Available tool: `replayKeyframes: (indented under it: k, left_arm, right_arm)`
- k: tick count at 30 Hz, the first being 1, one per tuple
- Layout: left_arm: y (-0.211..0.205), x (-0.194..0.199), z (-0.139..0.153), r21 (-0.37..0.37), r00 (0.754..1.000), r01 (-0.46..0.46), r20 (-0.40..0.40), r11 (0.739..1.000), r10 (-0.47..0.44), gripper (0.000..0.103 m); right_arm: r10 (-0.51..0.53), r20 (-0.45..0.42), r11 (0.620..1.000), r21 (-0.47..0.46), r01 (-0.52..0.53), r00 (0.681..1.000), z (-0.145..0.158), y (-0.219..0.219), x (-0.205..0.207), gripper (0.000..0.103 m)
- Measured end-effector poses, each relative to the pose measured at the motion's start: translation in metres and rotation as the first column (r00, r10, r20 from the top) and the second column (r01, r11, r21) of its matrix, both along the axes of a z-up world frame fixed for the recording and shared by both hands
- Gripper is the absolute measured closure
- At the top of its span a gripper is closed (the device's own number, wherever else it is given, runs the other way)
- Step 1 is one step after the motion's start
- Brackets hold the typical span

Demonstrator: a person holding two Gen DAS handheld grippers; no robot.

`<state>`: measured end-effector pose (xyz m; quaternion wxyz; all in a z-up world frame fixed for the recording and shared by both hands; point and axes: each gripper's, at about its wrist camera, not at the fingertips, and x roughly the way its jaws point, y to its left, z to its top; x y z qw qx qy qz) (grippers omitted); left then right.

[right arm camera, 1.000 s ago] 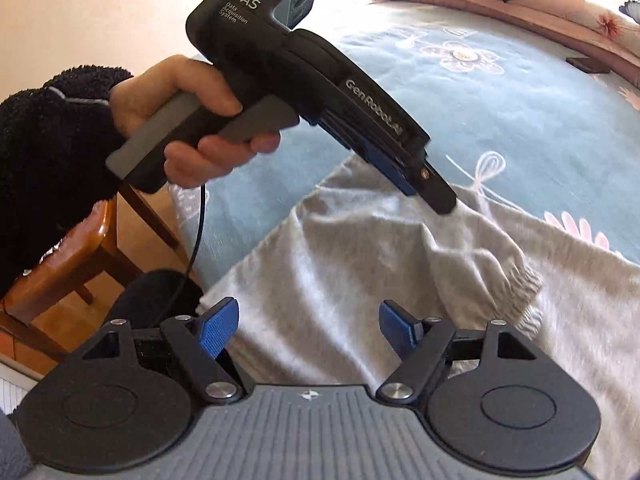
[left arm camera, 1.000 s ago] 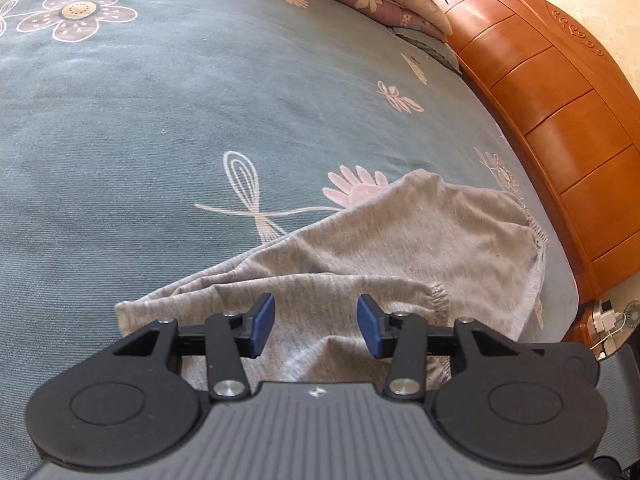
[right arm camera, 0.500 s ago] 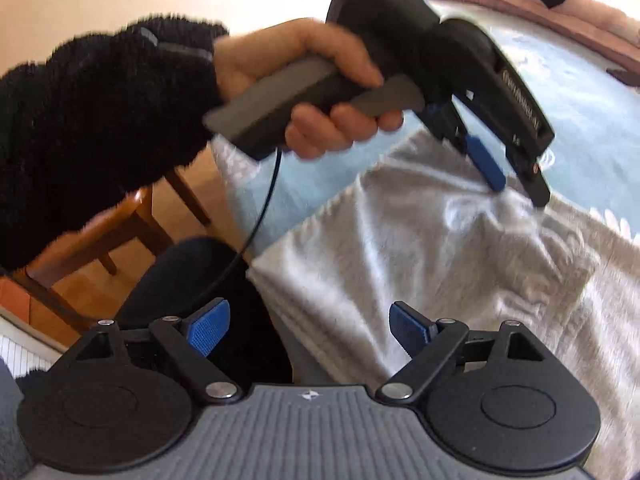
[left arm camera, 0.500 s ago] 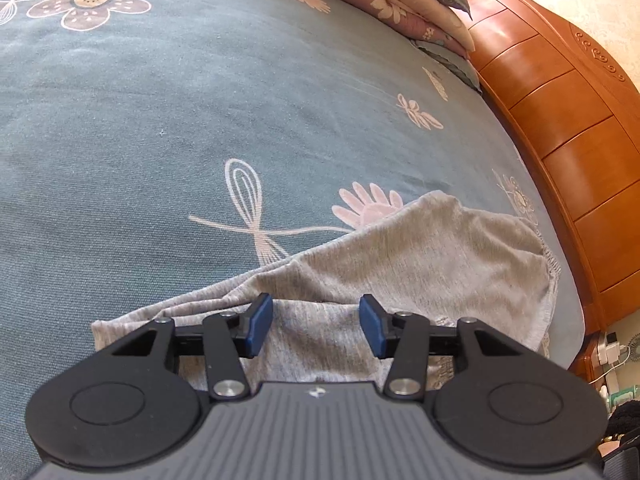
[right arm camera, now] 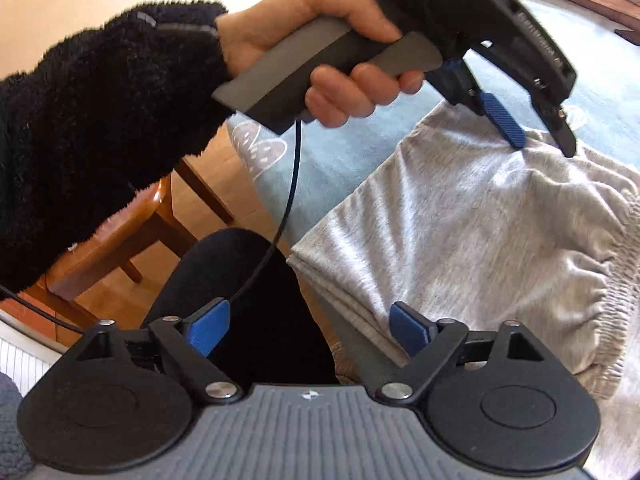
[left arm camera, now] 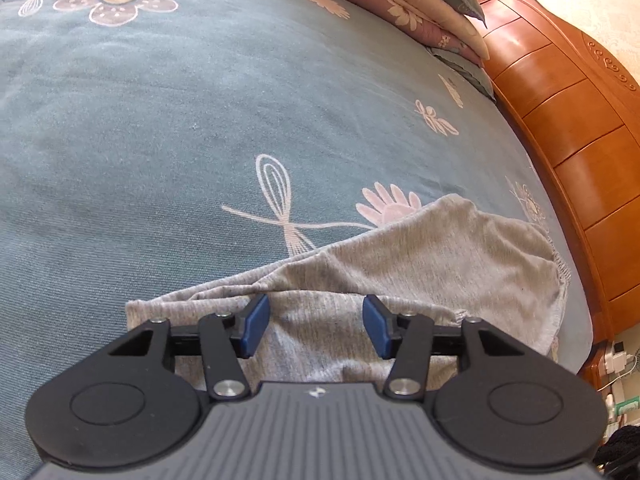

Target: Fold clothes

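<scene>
Right gripper [right arm camera: 308, 330] sits wide open, jaws just narrowed a bit, over the near bed edge. Left gripper [left arm camera: 316, 326], half open over the crumpled grey knit garment [left arm camera: 420, 264], widened slightly, tips angled down, gripping nothing; garment lies on the teal flowered bedspread [left arm camera: 160, 140] by the wooden footboard [left arm camera: 580, 140].

Sunlit bedrm: floral bedspread [left arm camera: 168, 128], wooden headboard [left arm camera: 576, 128], wood chair [right arm camera: 120, 236]

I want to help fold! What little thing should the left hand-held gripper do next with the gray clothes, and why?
Probably lower and close the left hand-held gripper on the fold of the gray garment right under it. Its jaws stand open over the cloth, gripping nothing, and the garment lies rumpled on the bed.
</scene>
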<state>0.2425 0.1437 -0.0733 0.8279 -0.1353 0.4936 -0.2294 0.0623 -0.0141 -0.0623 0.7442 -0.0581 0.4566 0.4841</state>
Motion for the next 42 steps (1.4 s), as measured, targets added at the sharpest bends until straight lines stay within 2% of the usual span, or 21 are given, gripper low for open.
replayKeyframes:
  k: [2,3,4,5,9,10,11,13,16,18,21,24,25,28,31,33,34,35,36,42]
  left_arm:
    - [0.01,-0.018,0.017,0.033,0.997,-0.007,0.08,0.999,0.005,0.052]
    - [0.016,-0.029,0.024,0.052,0.992,-0.014,0.123,0.999,0.007,0.052]
    - [0.024,-0.043,0.032,0.083,0.984,-0.026,0.175,0.996,0.011,0.052]
    - [0.032,-0.059,0.04,0.117,0.974,-0.042,0.227,0.992,0.015,0.055]
    - [0.058,-0.12,0.049,0.197,0.93,-0.103,0.366,0.975,0.024,0.058]
    - [0.063,-0.135,0.048,0.202,0.923,-0.115,0.383,0.972,0.03,0.066]
    - [0.068,-0.149,0.044,0.192,0.921,-0.122,0.387,0.974,0.039,0.069]
    - [0.072,-0.167,0.033,0.156,0.934,-0.091,0.356,0.984,0.03,0.069]
    - [0.07,-0.184,0.011,0.124,0.957,-0.062,0.29,0.99,0.024,0.068]
    - [0.07,-0.188,-0.003,0.077,0.967,-0.082,0.247,0.994,0.061,0.069]
    - [0.074,-0.183,-0.02,-0.041,0.979,-0.119,0.164,0.992,0.125,0.07]
    - [0.074,-0.181,-0.028,-0.086,0.981,-0.138,0.125,0.987,0.148,0.07]
    - [0.075,-0.183,-0.029,-0.105,0.981,-0.137,0.12,0.985,0.15,0.07]
    - [0.074,-0.184,-0.031,-0.131,0.985,-0.12,0.105,0.984,0.134,0.07]
    - [0.073,-0.181,-0.033,-0.164,0.988,-0.113,0.087,0.98,0.128,0.071]
    - [0.071,-0.179,-0.036,-0.194,0.992,-0.099,0.064,0.976,0.113,0.078]
    - [0.069,-0.179,-0.036,-0.195,0.993,-0.09,0.059,0.977,0.103,0.09]
    - [0.066,-0.18,-0.035,-0.185,0.994,-0.08,0.064,0.98,0.093,0.096]
    - [0.065,-0.181,-0.034,-0.183,0.995,-0.068,0.063,0.981,0.08,0.096]
    - [0.064,-0.201,-0.031,-0.178,0.999,-0.022,-0.03,0.984,0.017,0.096]
  right_arm:
    - [-0.037,0.067,0.999,0.04,0.035,0.997,0.013,-0.008,0.002,0.03]
    - [-0.053,0.106,0.998,0.047,0.048,0.993,0.019,-0.011,0.003,0.04]
    - [-0.06,0.133,0.998,0.036,0.056,0.989,0.021,-0.011,0.005,0.05]
    - [-0.067,0.16,0.998,0.025,0.064,0.985,0.023,-0.011,0.006,0.053]
    - [-0.109,0.196,0.994,0.023,0.107,0.974,0.025,-0.014,0.022,0.055]
    - [-0.124,0.196,0.992,0.025,0.121,0.973,0.026,-0.016,0.029,0.055]
    - [-0.147,0.191,0.989,0.031,0.144,0.971,0.027,-0.018,0.037,0.055]
    - [-0.177,0.168,0.984,0.034,0.174,0.97,0.03,-0.019,0.054,0.055]
    - [-0.194,0.187,0.981,0.039,0.19,0.963,0.036,-0.014,0.074,0.055]
    - [-0.186,0.206,0.983,0.042,0.181,0.961,0.04,-0.005,0.085,0.055]
    - [-0.156,0.25,0.988,0.04,0.15,0.956,0.044,0.013,0.104,0.054]
    - [-0.122,0.292,0.992,0.007,0.125,0.948,0.039,0.042,0.132,0.054]
    - [-0.106,0.28,0.994,-0.004,0.111,0.954,0.036,0.051,0.142,0.053]
    - [-0.059,0.262,0.994,-0.07,0.079,0.963,0.02,0.079,0.162,0.053]
    - [0.001,0.245,0.975,-0.215,0.053,0.97,-0.001,0.101,0.169,0.054]
    - [0.036,0.238,0.969,-0.245,0.024,0.971,-0.007,0.104,0.166,0.074]
    - [0.047,0.247,0.969,-0.246,0.016,0.968,-0.008,0.104,0.162,0.082]
    - [0.05,0.261,0.969,-0.246,0.016,0.964,-0.008,0.103,0.159,0.084]
    - [0.043,0.27,0.97,-0.242,0.024,0.962,-0.008,0.102,0.158,0.09]
    - [0.003,0.236,0.975,-0.215,0.049,0.972,-0.008,0.1,0.168,0.093]
